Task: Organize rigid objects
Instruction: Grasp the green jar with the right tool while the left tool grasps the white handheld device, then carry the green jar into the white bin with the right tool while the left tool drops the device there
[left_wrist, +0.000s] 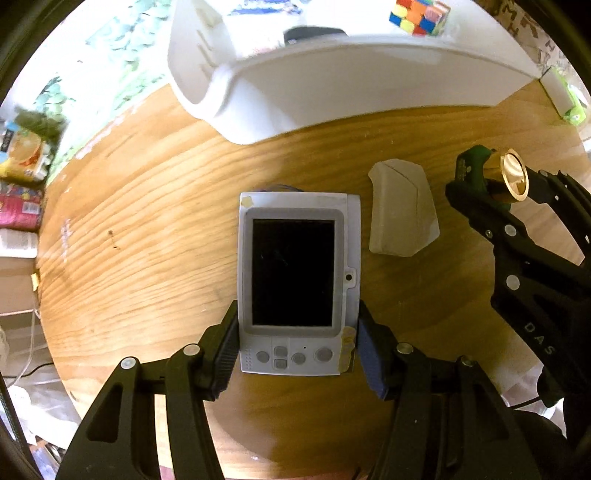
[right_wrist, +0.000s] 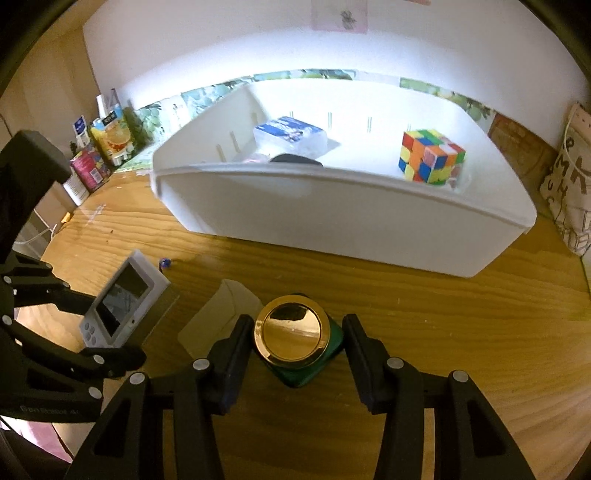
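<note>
Left gripper (left_wrist: 297, 354) pinches a grey handheld game console (left_wrist: 298, 280) by its long sides, near the button end, dark screen facing the camera, lifted clear of the wooden table (left_wrist: 147, 229).

Right gripper (right_wrist: 291, 354) has its jaws set around a green bottle with a gold cap (right_wrist: 293, 334). The pads look to touch the bottle's green body, cap pointing toward the bin.

Between the two, flat on the table: a pale translucent plastic piece (left_wrist: 400, 210), untouched.

Beyond it, a white plastic bin (right_wrist: 332, 206) stands across the table, its near wall between both held items and the interior. Inside: a scrambled Rubik's cube (right_wrist: 430, 157) at right, a clear box with a blue printed label (right_wrist: 291, 134) at left, print too blurred to read, and a dark object (right_wrist: 295, 159) mostly hidden behind the rim.

Writing: "DAS" on the right gripper's arm, seen from the left wrist.

Food cartons (right_wrist: 110, 142) line the table's left edge. White wall behind, leaf-patterned strip along its base. A printed cloth bag (right_wrist: 570, 181) hangs at right.
</note>
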